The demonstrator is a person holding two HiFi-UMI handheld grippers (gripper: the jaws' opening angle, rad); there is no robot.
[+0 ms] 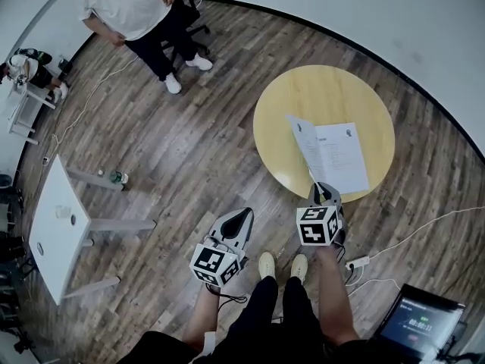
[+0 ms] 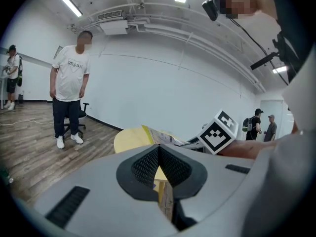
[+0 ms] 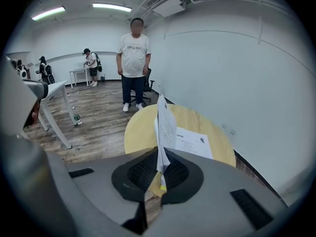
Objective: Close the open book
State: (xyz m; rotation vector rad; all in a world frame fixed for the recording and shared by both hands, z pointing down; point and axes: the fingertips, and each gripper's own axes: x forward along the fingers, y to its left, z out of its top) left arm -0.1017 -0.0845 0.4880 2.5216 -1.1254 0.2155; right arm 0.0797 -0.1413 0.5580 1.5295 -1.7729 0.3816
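An open book (image 1: 337, 156) lies on the round yellow table (image 1: 288, 105), its right page flat. The left leaf (image 1: 303, 144) stands lifted and tilted, held at its near corner. My right gripper (image 1: 324, 192) is at the table's near edge, shut on that leaf. In the right gripper view the leaf (image 3: 166, 127) rises upright from between the pads of my right gripper (image 3: 159, 174), with the flat page (image 3: 193, 143) behind it. My left gripper (image 1: 242, 217) hangs over the floor, left of the table, shut and empty. In the left gripper view my left gripper (image 2: 159, 169) shows its pads meeting.
A person in a white shirt (image 1: 125, 6) stands at the far left by an office chair (image 1: 189, 14). A white table (image 1: 57, 230) and a bottle (image 1: 117, 177) are on the left floor. A power strip (image 1: 358, 262) and a laptop (image 1: 420, 321) lie at the lower right.
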